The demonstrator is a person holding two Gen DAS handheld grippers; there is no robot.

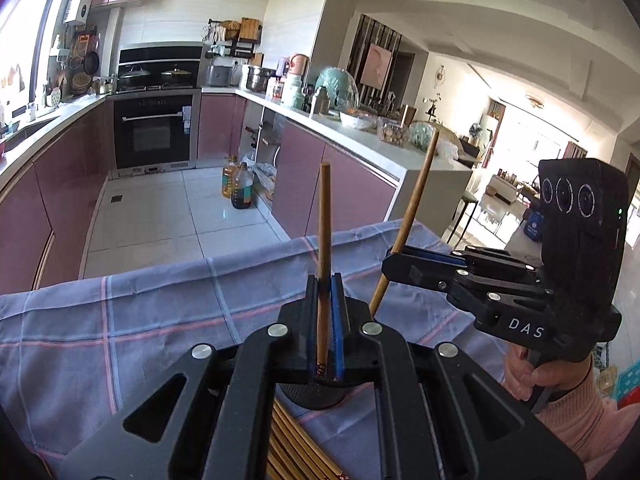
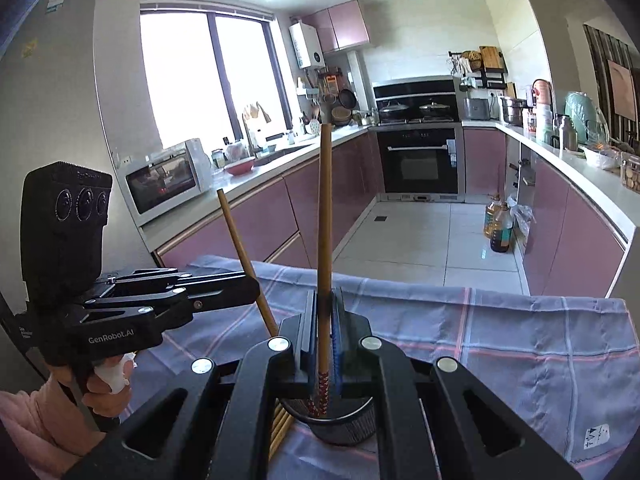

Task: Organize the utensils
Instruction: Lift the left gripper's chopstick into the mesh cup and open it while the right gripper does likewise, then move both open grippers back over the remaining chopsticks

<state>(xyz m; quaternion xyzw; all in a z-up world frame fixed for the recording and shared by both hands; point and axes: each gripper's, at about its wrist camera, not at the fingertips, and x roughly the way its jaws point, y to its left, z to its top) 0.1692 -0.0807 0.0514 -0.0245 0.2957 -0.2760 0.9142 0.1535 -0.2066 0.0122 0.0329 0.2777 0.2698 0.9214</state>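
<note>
My left gripper (image 1: 325, 296) is shut on a wooden chopstick (image 1: 323, 240) held upright over a black mesh cup (image 1: 316, 394) on the checked cloth. My right gripper (image 2: 325, 312) is shut on another chopstick (image 2: 324, 220), upright, its patterned lower end inside the same cup (image 2: 344, 420). In the left wrist view the right gripper (image 1: 394, 262) shows at the right with its chopstick (image 1: 416, 196) leaning. In the right wrist view the left gripper (image 2: 250, 284) shows at the left with its chopstick (image 2: 240, 240). Several loose chopsticks (image 1: 296, 444) lie on the cloth beside the cup.
The blue checked cloth (image 2: 520, 344) covers the table, with its far edge towards a tiled kitchen floor. Pink cabinets, an oven (image 2: 418, 160) and two oil bottles (image 2: 498, 224) stand beyond. A microwave (image 2: 168, 176) sits on the left counter.
</note>
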